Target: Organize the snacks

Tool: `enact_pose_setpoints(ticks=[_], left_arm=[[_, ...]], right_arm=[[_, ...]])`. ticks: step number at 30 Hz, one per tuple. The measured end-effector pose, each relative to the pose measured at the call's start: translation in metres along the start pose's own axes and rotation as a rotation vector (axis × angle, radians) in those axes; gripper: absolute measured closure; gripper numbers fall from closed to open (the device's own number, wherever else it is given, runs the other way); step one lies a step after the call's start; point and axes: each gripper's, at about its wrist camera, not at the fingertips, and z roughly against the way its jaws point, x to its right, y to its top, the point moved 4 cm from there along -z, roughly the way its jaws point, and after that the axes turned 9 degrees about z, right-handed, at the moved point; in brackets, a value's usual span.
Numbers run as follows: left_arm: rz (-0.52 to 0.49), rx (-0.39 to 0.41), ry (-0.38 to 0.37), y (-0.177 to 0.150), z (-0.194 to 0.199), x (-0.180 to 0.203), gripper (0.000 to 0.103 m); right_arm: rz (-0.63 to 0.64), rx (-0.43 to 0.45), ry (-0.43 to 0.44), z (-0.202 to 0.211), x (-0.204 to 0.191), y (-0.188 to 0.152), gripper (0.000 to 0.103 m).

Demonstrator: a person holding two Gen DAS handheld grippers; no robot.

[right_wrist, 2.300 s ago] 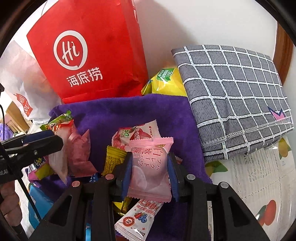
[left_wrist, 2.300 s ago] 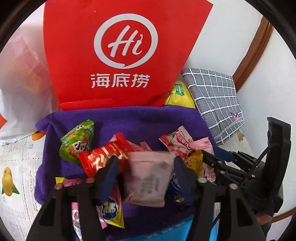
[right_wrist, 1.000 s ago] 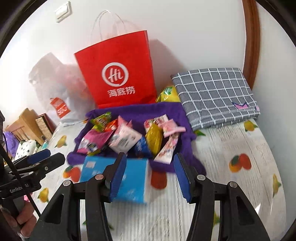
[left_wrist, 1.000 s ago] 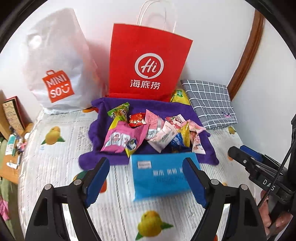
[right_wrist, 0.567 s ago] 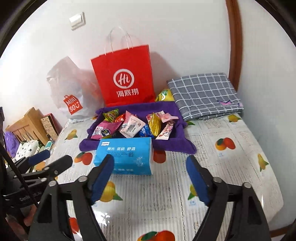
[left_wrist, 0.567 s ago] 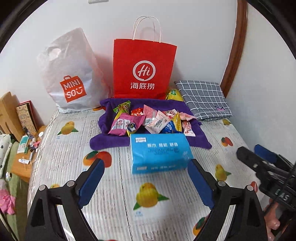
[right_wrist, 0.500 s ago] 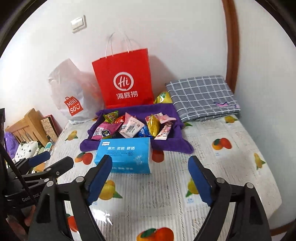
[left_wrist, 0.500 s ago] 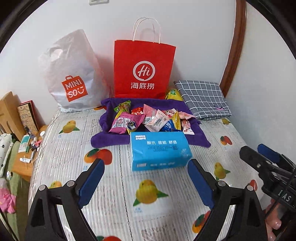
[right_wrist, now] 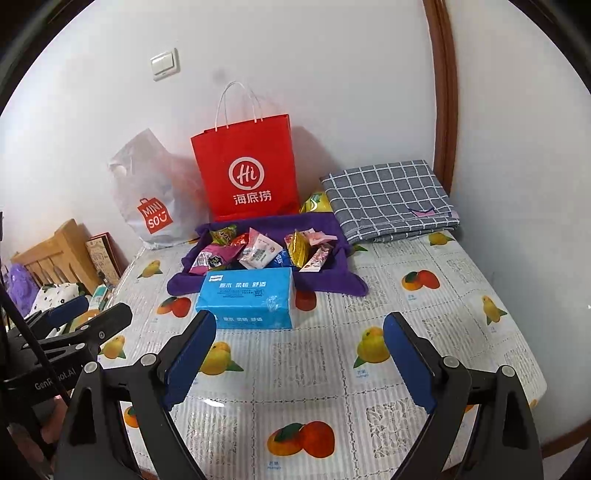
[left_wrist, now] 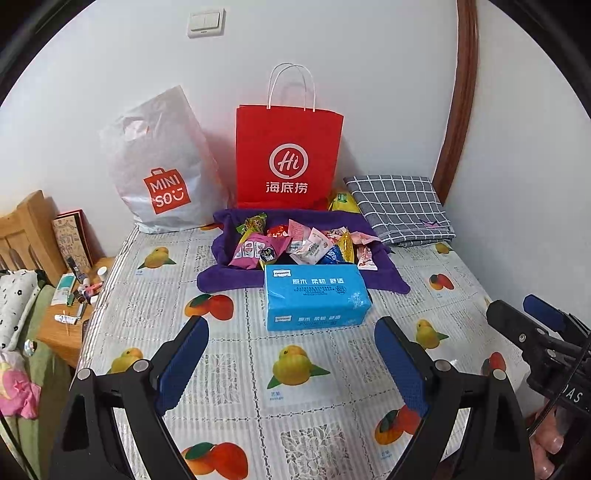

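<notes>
Snacks (left_wrist: 295, 243) lie heaped on a purple cloth (left_wrist: 218, 275) at the far side of the fruit-print table (left_wrist: 303, 373), behind a blue tissue pack (left_wrist: 314, 295) and before a red paper bag (left_wrist: 288, 155). Left gripper (left_wrist: 291, 365) spread, empty.

Right wrist view: snacks (right_wrist: 258, 251) on that cloth (right_wrist: 177, 284); right gripper (right_wrist: 299, 363) jaws opening, nothing between them.

This is a lived-in room of a home. Ahead of the claw stands a table under a glossy fruit-printed plastic cloth (left_wrist: 306, 369), pushed against a white wall with a white light switch (left_wrist: 205, 23). Off to its left are a wooden bed headboard (left_wrist: 26, 236) and a low wooden side table (left_wrist: 70, 317) strewn with small tubes and bottles.
</notes>
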Motion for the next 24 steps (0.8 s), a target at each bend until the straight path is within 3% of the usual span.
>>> enact_pose_setpoints(ticks=[24], left_arm=[[-0.007, 0.0, 0.004, -0.0057, 0.0061, 0.0058, 0.012]], right_arm=[[0.002, 0.001, -0.021, 0.0102, 0.0028, -0.0053, 0.012]])
